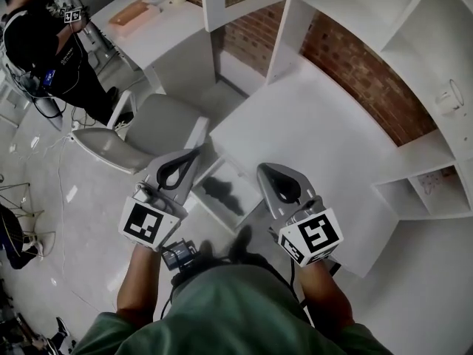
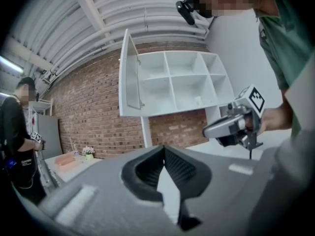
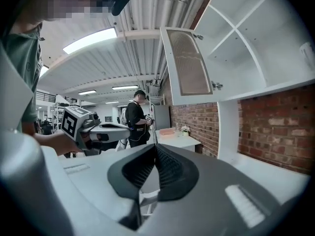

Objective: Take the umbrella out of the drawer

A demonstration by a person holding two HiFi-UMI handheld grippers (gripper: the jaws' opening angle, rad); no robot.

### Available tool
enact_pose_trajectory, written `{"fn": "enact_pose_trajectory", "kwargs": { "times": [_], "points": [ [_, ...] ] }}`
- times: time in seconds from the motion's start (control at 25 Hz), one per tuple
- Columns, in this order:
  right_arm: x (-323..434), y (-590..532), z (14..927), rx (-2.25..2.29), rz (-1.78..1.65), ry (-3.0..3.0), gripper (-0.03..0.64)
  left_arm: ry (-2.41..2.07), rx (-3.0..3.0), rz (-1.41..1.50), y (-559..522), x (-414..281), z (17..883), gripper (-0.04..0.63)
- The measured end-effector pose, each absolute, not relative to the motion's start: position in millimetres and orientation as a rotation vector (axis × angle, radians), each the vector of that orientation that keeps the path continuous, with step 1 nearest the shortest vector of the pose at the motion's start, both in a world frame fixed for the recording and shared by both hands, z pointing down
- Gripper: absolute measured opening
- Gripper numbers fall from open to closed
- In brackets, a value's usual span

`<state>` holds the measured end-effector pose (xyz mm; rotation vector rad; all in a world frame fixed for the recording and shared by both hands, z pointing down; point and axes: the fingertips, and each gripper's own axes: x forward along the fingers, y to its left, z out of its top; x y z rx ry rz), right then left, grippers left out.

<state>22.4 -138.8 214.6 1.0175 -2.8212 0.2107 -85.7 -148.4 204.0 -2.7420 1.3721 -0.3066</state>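
**Item: approach to the drawer, nothing gripped yet.**

- Far left: a person in dark clothes [image 1: 44, 43] stands by a second worktop [image 1: 159, 28] that carries a pink tray and a small flower pot.
- Left of centre: a grey chair [image 1: 140, 135] on a pale floor.
- Left tongs [image 1: 194, 154]: clenched, nothing between them, held level above the drawer's left side.
- Centre: the drawer [image 1: 247, 191] stands pulled out from under the main worktop [image 1: 310, 146]. A dark shape, apparently the umbrella [image 1: 219, 191], lies inside on its floor.
- Right tongs [image 1: 267, 170]: clenched and empty, above the drawer's right side.
- Right: a bare white worktop, a brick wall [image 1: 362, 72] behind it, and white open shelves [image 1: 436, 72] above and beside. Both gripper views show a wall cabinet with its door swung open.

**Step in hand (judged):** reaching. The drawer is already open and the umbrella is not yet touched.

**Next move calls for:** one pair of tongs tipping downward, releasing its jaws, and lowering into the drawer to close across the umbrella's body, clear of the drawer walls.
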Motion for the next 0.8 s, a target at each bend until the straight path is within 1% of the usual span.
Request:
{"fn": "enact_pose_trajectory", "kwargs": {
  "times": [0.48,0.8],
  "points": [
    [15,-152,267,0.926,0.291,-2.821,0.008,1.426,-2.737,-0.442,-155,-94,256,0.003],
    [2,-159,311,0.941,0.348,-2.767,0.011,1.354,-2.814,-0.518,-172,-100,309,0.003]
  ]
}}
